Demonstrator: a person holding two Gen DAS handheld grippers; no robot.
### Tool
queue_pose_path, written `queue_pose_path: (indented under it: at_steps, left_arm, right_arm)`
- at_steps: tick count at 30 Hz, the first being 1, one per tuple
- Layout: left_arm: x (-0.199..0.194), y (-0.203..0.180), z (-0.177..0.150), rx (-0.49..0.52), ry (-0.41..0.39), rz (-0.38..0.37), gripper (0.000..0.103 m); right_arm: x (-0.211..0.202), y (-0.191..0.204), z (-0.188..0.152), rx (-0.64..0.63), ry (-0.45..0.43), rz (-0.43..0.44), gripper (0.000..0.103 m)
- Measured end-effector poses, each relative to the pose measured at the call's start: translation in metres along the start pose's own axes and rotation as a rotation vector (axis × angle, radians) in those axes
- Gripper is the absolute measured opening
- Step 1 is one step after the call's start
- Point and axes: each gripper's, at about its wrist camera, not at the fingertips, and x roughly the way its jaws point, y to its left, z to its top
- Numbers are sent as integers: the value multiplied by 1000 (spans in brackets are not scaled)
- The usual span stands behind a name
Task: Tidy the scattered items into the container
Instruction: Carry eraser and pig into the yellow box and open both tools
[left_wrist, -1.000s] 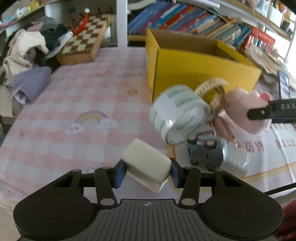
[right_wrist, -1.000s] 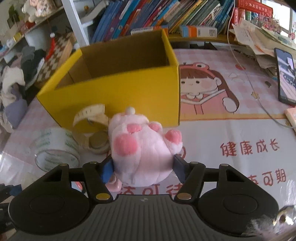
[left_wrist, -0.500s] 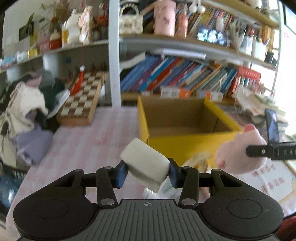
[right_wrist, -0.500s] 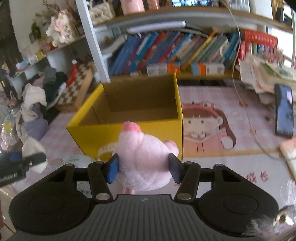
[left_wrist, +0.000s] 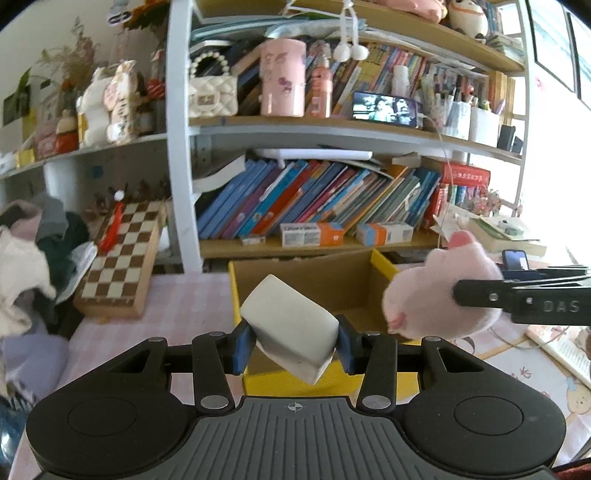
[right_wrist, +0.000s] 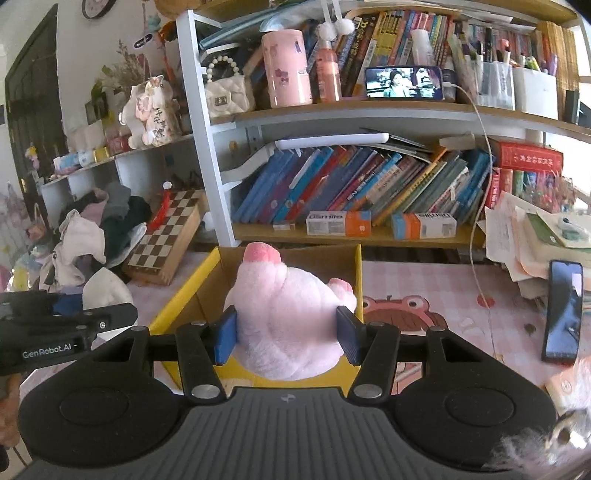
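While the left gripper (left_wrist: 293, 341) clamped a tilted white block (left_wrist: 290, 326) and the right gripper (right_wrist: 288, 334) squeezed a pink plush (right_wrist: 288, 325), both hovered before the yellow box (left_wrist: 306, 380), whose floor they hid.

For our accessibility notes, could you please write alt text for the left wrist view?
The left gripper clamps a white block above the near wall of an open yellow cardboard box. To the right, the right gripper holds a pink plush toy near the box. Crowded bookshelves and a chessboard fill the background.
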Motion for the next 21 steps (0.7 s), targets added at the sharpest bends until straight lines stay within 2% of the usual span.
queue_pose_path:
  at_steps: [9,15,21]
  left_arm:
    - [44,-8,21,115,43,-5,44]
    - [93,-9,30,195,119,2,44]
    - [146,-9,31,259,238,-2,44]
  right_arm:
    - [47,-10,19,-24,21,39,53]
    - [98,-17,22,-129,127,73,53]
    - [152,-17,22,-283,238,86,53]
